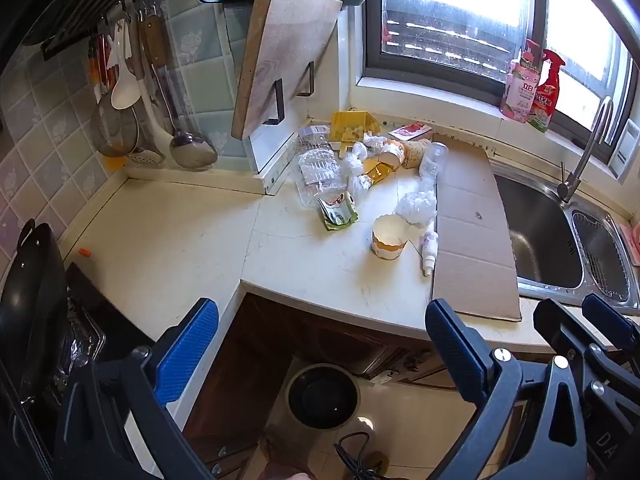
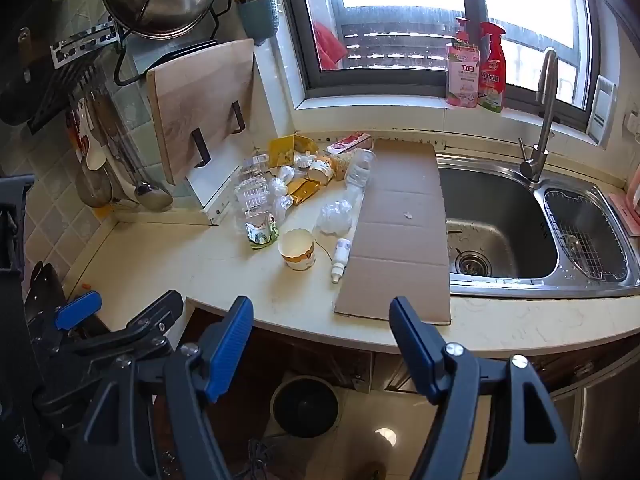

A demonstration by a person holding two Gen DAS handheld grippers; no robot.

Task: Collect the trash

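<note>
Trash lies heaped on the cream countertop point(image 1: 320, 272) near the back corner: a paper cup point(image 1: 389, 237), a small white spray bottle point(image 1: 429, 250), a crumpled green wrapper point(image 1: 338, 211), clear plastic packaging point(image 1: 318, 172), a white plastic wad point(image 1: 416, 207) and a yellow box point(image 1: 350, 126). A flat cardboard sheet point(image 1: 472, 232) lies beside the pile. On the floor below stands a round dark bin point(image 1: 322, 396). My left gripper point(image 1: 320, 344) hangs open in front of the counter edge, empty. My right gripper point(image 2: 322, 344) is open and empty too, above the bin point(image 2: 304, 406); the cup point(image 2: 298, 250) lies ahead.
A steel double sink point(image 2: 504, 220) with a tall faucet point(image 2: 540, 120) sits right of the cardboard. A wooden cutting board point(image 1: 280, 60) leans in a rack at the back. Ladles hang on the tiled wall point(image 1: 132, 92). A black pan point(image 1: 28, 320) rests on the stove at left. Detergent bottles point(image 2: 476, 66) stand on the sill.
</note>
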